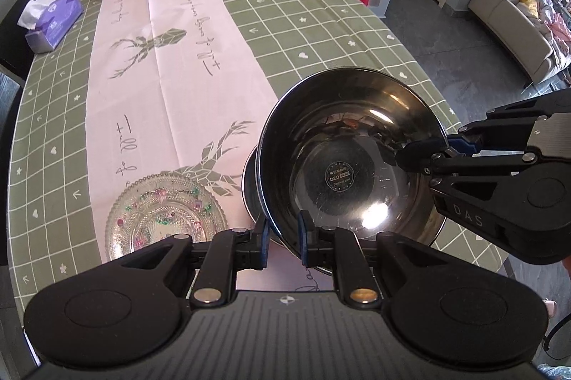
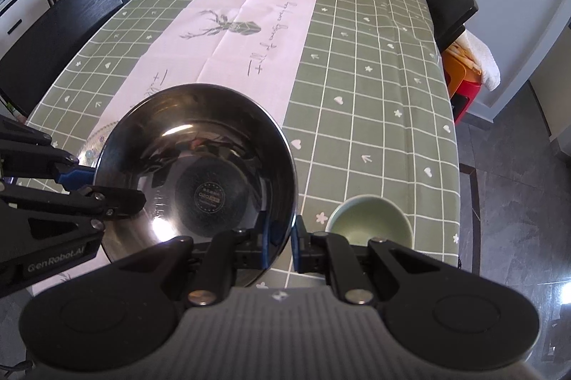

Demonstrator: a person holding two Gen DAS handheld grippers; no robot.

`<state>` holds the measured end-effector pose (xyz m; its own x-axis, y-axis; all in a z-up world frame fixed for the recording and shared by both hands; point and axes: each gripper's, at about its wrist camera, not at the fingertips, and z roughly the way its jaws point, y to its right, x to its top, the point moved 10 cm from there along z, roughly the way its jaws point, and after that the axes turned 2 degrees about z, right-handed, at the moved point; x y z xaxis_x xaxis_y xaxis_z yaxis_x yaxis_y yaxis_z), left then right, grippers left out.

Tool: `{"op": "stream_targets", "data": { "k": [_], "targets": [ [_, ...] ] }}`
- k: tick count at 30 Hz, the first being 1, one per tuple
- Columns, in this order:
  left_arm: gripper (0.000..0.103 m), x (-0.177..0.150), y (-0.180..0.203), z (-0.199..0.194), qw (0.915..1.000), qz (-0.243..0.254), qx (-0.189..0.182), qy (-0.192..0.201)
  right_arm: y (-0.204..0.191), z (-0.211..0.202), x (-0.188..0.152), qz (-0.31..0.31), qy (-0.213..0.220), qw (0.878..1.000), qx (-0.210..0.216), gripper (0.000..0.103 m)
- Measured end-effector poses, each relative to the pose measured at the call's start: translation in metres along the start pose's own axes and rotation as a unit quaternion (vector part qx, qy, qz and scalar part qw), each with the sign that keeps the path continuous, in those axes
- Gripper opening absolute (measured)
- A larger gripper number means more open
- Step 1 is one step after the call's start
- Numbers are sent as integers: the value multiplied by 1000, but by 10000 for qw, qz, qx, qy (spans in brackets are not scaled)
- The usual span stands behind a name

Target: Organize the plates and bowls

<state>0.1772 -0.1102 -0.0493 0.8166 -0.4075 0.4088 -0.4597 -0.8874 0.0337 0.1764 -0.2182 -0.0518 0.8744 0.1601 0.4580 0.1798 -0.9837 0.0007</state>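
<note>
Both my hand-held grippers are on the same stainless steel bowl. Left hand-held gripper is clamped across the bowl's near rim, one blue pad inside the wall, one outside. Right hand-held gripper is clamped the same way on the right-hand rim; in the left wrist view it comes in from the right.

The bowl is tilted, mouth toward me, near edge of the bench, right of centre. A second steel rim shows just beneath its left side; my guess is another bowl under it, so this looks like nesting. I cannot tell whether the two touch.

Patterned glass plate lies flat just left of the bowls. Small green ceramic bowl sits near the right edge, just right of my right hand-held gripper.

Doing this well, as I judge it:
- level the bowl before lowering, both sides together
- centre it over the lower rim
- steel is slick; keep both rim grips until it seats
- open one side first, then the other
- stay off the glass plate
</note>
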Motion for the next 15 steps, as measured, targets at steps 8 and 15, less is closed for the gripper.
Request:
{"op": "stream_targets", "data": {
  "k": [8,15],
  "targets": [
    [17,-2,-9,22,9997,-94,-35,-228,1,28,0,0,-206,9998,42,8],
    [17,-3,-17,43,9988,-207,-116,-436,1,48,2,-16,-350,9994,80,7]
  ]
}}
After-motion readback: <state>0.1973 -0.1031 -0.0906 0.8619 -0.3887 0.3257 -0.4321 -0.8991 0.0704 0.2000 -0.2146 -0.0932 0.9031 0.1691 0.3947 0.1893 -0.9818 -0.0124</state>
